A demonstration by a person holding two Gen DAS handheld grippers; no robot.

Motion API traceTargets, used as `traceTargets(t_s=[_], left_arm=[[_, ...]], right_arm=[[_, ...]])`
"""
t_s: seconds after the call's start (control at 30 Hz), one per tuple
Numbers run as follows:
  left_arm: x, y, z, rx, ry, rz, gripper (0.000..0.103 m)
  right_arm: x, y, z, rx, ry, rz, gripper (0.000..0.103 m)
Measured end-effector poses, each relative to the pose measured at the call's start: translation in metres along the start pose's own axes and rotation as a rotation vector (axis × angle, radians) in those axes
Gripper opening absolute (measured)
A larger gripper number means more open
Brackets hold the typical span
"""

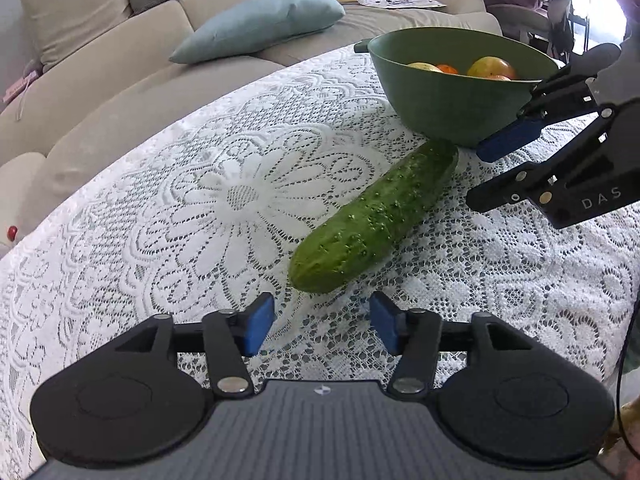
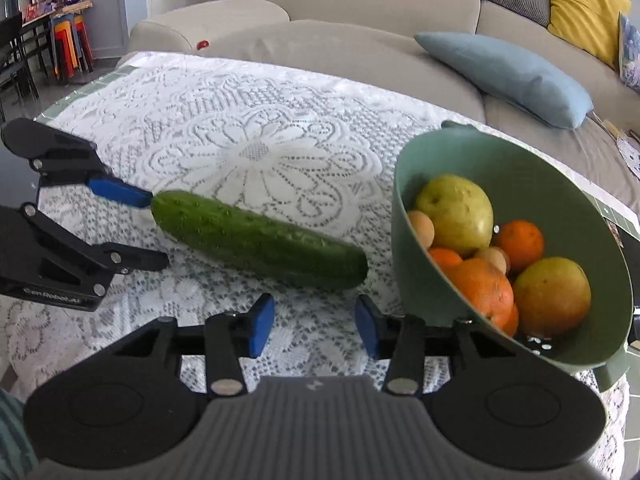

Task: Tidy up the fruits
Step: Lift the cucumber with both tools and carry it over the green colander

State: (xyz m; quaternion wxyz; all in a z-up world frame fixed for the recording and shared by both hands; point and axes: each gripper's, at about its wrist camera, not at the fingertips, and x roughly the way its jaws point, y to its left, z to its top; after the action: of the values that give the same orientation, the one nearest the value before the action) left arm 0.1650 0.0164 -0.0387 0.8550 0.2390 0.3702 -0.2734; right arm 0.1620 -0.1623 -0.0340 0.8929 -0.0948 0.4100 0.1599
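A cucumber (image 1: 374, 216) is seen lying flat on the white lace tablecloth (image 1: 200, 200), its long axis running in the left wrist view from about 7 o'clock near the left gripper (image 1: 322, 326) up toward 1 o'clock, where its far end stops just beside the foot of the green bowl (image 1: 448, 112). Whether that end touches the bowl cannot be told.

The left gripper is held with its jaws wide apart — nothing is caught between the blue pads (image 1: 258, 328), and the near end of the cucumber lies just ahead of the gap, a little above centre at 12 o'clock. In the right wrist view the same gripper is seen at 9 o'clock, one blue pad close to the cucumber's tip.

The right gripper (image 2: 316, 326) is likewise spread wide and holds nothing. Its blue pads (image 2: 260, 328) are placed just short of the cucumber's bowl-side end, with the bowl's wall close by at 3 o'clock.

The bowl is filled with fruit — a yellow-green apple (image 2: 456, 214) at the back, oranges (image 2: 484, 288) in the middle and front, a second greenish-orange fruit (image 2: 554, 294) toward 4 o'clock.

Beyond the table a beige sofa (image 2: 360, 12) is seen, with a pale blue cushion (image 2: 508, 76) and a yellow cushion (image 2: 584, 8) on it.
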Motion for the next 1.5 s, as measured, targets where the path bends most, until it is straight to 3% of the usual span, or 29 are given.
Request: traceTargets(t_s=[0.07,0.17,0.33,0.5,0.73,0.87,1.03,1.17,1.27,1.5], left_arm=[[0.002,-0.001,0.001,0.012,-0.008,0.007,0.069],[0.003,-0.002,0.002,0.017,-0.021,0.018,0.071],[0.004,0.000,0.005,0.002,-0.031,0.020,0.071],[0.004,0.006,0.006,-0.061,-0.047,0.004,0.071],[0.008,0.000,0.005,-0.042,-0.022,0.006,0.071],[0.010,0.000,0.006,-0.045,-0.014,0.014,0.071],[0.012,0.002,0.009,-0.072,0.001,0.008,0.069],[0.013,-0.001,0.012,-0.067,0.008,0.008,0.062],[0.014,-0.003,0.014,-0.071,0.020,0.006,0.056],[0.012,-0.002,0.014,-0.117,0.036,0.000,0.055]], right_arm=[[0.003,0.001,-0.002,-0.009,0.013,-0.006,0.046],[0.008,-0.002,-0.005,0.033,0.031,0.037,0.059],[0.012,-0.025,-0.010,0.286,0.004,0.111,0.077],[0.015,-0.051,-0.022,0.593,-0.055,0.171,0.077],[0.012,-0.066,-0.030,0.802,-0.146,0.187,0.075],[0.015,-0.071,-0.037,0.918,-0.193,0.208,0.068],[0.024,-0.068,-0.037,0.935,-0.168,0.220,0.058],[0.027,-0.067,-0.036,0.921,-0.158,0.237,0.046],[0.026,-0.067,-0.034,0.897,-0.154,0.235,0.046],[0.020,-0.065,-0.031,0.845,-0.153,0.237,0.046]])
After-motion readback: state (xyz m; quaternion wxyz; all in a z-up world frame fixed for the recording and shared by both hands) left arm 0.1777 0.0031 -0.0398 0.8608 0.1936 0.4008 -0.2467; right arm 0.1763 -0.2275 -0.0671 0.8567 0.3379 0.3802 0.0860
